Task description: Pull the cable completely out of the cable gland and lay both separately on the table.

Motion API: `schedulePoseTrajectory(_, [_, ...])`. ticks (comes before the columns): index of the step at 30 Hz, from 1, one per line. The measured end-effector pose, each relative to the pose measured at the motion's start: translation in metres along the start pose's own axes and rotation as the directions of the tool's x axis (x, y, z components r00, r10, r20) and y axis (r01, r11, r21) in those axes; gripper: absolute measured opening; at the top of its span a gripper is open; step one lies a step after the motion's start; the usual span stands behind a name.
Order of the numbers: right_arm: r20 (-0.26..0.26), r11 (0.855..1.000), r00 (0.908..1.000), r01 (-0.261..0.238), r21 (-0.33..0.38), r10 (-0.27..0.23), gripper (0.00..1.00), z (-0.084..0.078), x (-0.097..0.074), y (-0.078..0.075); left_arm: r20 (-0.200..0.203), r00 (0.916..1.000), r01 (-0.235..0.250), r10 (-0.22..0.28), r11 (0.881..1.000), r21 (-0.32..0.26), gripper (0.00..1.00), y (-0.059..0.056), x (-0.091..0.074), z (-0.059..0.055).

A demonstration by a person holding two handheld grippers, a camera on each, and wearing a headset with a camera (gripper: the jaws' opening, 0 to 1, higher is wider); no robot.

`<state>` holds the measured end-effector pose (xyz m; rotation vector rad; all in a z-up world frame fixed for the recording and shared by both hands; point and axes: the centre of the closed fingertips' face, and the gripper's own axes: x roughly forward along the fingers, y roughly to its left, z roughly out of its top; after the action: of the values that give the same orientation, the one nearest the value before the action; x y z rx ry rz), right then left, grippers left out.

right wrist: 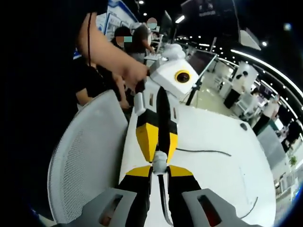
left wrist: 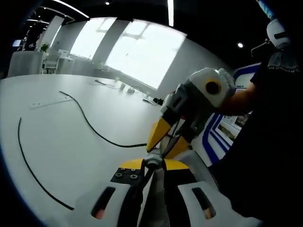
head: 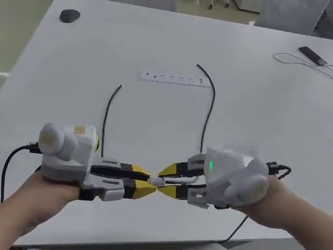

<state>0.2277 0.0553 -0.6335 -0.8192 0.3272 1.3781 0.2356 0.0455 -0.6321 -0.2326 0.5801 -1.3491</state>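
Evidently nothing is separated yet: near of the power strip (head: 174, 78), above the worktop (head: 250, 120), the left gripper's (left wrist: 152, 165) jaws clamp the white cable gland (head: 156, 181) while the right gripper's (right wrist: 159, 170) jaws pinch the black cable (left wrist: 94, 130), apparently threaded through it.

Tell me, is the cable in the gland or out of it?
In, it seems: in the right gripper view the black cable runs straight into the white gland, with no gap between them.
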Motion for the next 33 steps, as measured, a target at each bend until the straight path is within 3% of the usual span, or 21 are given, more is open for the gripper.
schedulePoseTrajectory(6, [-0.014, 0.997, 0.9982, 0.058, -0.059, -0.059, 0.07, 0.002, 0.0, 0.002, 0.004, 1.0, 0.007, -0.007, 0.999, -0.037, 0.15, -0.002, -0.001, 0.001])
schedulePoseTrajectory(9, [-0.025, 0.987, 0.9952, 0.091, -0.133, -0.095, 0.07, 0.002, -0.001, 0.0, 0.01, 0.9999, 0.008, -0.007, 0.999, -0.049, 0.15, -0.002, -0.002, 0.001])
schedulePoseTrajectory(14, [-0.034, 0.986, 0.994, 0.099, -0.137, -0.104, 0.07, 0.003, 0.001, 0.002, 0.003, 1.0, 0.007, -0.006, 0.999, -0.047, 0.15, -0.004, -0.003, -0.001])
schedulePoseTrajectory(20, [-0.015, 0.997, 0.9977, 0.065, -0.039, -0.066, 0.08, 0.003, 0.002, 0.0, 0.001, 1.0, 0.0, 0.0, 1.0, -0.019, 0.15, -0.003, -0.004, -0.002])
schedulePoseTrajectory(22, [0.014, 0.997, 0.9993, 0.033, 0.065, -0.034, 0.09, 0.004, 0.001, 0.0, 0.002, 1.0, 0.0, 0.0, 1.0, 0.002, 0.15, -0.003, -0.004, -0.002])
schedulePoseTrajectory(24, [0.053, 0.987, 0.9985, 0.0, 0.163, -0.009, 0.11, 0.007, -0.001, -0.001, 0.003, 1.0, -0.007, 0.007, 0.999, 0.04, 0.15, -0.003, -0.004, -0.002])
schedulePoseTrajectory(25, [0.067, 0.975, 0.9977, -0.025, 0.22, 0.01, 0.14, 0.008, -0.001, 0.0, 0.001, 1.0, -0.006, 0.006, 0.999, 0.045, 0.15, -0.002, -0.004, -0.002])
schedulePoseTrajectory(26, [0.092, 0.95, 0.9953, -0.056, 0.308, 0.029, 0.18, 0.01, -0.003, -0.002, 0.001, 1.0, -0.009, 0.009, 0.998, 0.058, 0.15, -0.002, -0.004, -0.002])
schedulePoseTrajectory(28, [0.121, 0.916, 0.9907, -0.104, 0.388, 0.062, 0.25, 0.01, -0.006, -0.004, 0.0, 0.9999, -0.013, 0.013, 0.994, 0.106, 0.15, -0.001, -0.003, -0.002])
schedulePoseTrajectory(29, [0.147, 0.881, 0.985, -0.148, 0.45, 0.091, 0.25, 0.011, -0.008, -0.005, -0.002, 0.9999, -0.01, 0.011, 0.994, 0.108, 0.15, -0.001, -0.003, -0.003])
schedulePoseTrajectory(30, [0.171, 0.865, 0.9823, -0.15, 0.479, 0.076, 0.24, 0.011, -0.01, -0.012, -0.003, 1.0, -0.009, 0.009, 0.993, 0.114, 0.15, -0.001, -0.003, -0.003])
schedulePoseTrajectory(31, [0.224, 0.818, 0.9699, -0.205, 0.538, 0.096, 0.24, 0.015, -0.012, -0.015, -0.003, 1.0, -0.008, 0.008, 0.993, 0.122, 0.15, -0.002, -0.003, -0.002])
schedulePoseTrajectory(32, [0.264, 0.75, 0.9548, -0.274, 0.602, 0.137, 0.25, 0.018, -0.014, -0.012, -0.004, 1.0, -0.006, 0.007, 0.992, 0.129, 0.15, -0.001, -0.003, -0.002])
schedulePoseTrajectory(33, [0.275, 0.725, 0.95, -0.293, 0.623, 0.148, 0.25, 0.018, -0.015, -0.013, -0.006, 1.0, -0.006, 0.006, 0.991, 0.133, 0.15, -0.001, -0.003, -0.002])
